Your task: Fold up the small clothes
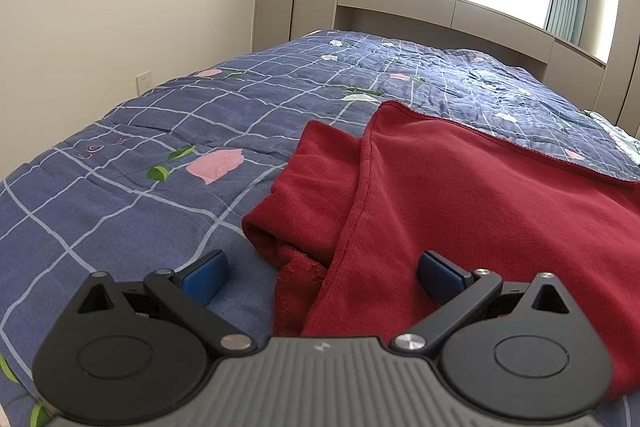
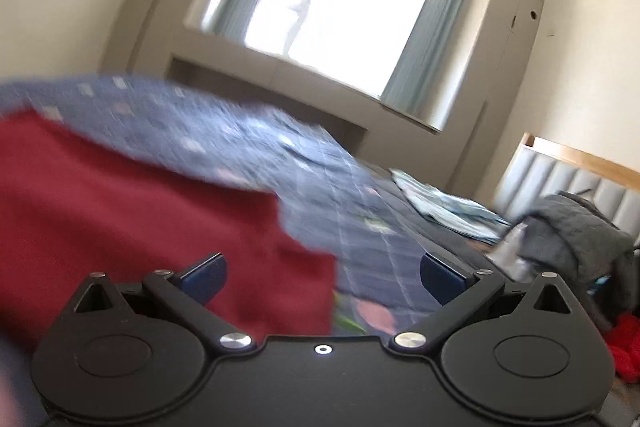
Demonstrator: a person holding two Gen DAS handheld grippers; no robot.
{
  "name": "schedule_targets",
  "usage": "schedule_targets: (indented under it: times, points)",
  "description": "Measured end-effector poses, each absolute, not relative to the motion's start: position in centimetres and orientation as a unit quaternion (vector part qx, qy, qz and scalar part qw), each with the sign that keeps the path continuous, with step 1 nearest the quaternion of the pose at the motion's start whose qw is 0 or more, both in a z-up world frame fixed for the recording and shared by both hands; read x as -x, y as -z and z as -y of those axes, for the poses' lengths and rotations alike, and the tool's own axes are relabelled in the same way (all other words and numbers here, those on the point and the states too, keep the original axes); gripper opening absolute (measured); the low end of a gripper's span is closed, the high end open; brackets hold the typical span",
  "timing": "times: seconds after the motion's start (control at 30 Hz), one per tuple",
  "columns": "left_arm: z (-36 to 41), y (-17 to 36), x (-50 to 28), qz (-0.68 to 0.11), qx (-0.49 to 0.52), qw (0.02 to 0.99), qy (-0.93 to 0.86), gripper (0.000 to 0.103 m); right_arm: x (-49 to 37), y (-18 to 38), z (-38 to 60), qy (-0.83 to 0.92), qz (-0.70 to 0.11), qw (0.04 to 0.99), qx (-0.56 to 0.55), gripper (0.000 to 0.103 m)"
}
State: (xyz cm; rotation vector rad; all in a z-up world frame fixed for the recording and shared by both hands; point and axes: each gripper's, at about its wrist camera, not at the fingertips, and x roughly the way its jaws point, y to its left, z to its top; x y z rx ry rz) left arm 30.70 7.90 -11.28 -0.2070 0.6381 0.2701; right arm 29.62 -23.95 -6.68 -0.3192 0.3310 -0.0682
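Soft, floppy red garment (image 1: pixel 460 195), probably light; best grabbed at the 6 o'clock folded edge. Left gripper (image 1: pixel 323 279) and right gripper (image 2: pixel 323 279) both wide open, holding nothing.

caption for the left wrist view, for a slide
Open left gripper poised at the edge of a red garment on a blue checked quilt.

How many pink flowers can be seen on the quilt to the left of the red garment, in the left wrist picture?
2. One large flower lies near the red garment; one smaller flower lies farther back on the quilt. The garment may hide others.
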Motion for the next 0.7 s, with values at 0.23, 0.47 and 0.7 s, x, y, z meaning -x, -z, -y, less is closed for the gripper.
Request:
schedule_targets:
  times: [0.23,0.47,0.7]
  points:
    - [-7.9,11.2,-30.7,-0.312,0.101,0.935,-0.132,0.103,-32.1,5.7,17.2,-0.067,-0.226,0.961,0.144,0.102]
    - [-8.0,11.2,-30.7,-0.311,0.102,0.936,-0.132,0.103,-33.9,8.4,15.6,-0.070,-0.267,0.954,0.118,0.102]
    - [-8.0,11.3,-30.8,-0.311,0.101,0.936,-0.133,0.103,-34.2,10.0,16.4,-0.089,-0.288,0.951,0.073,0.102]
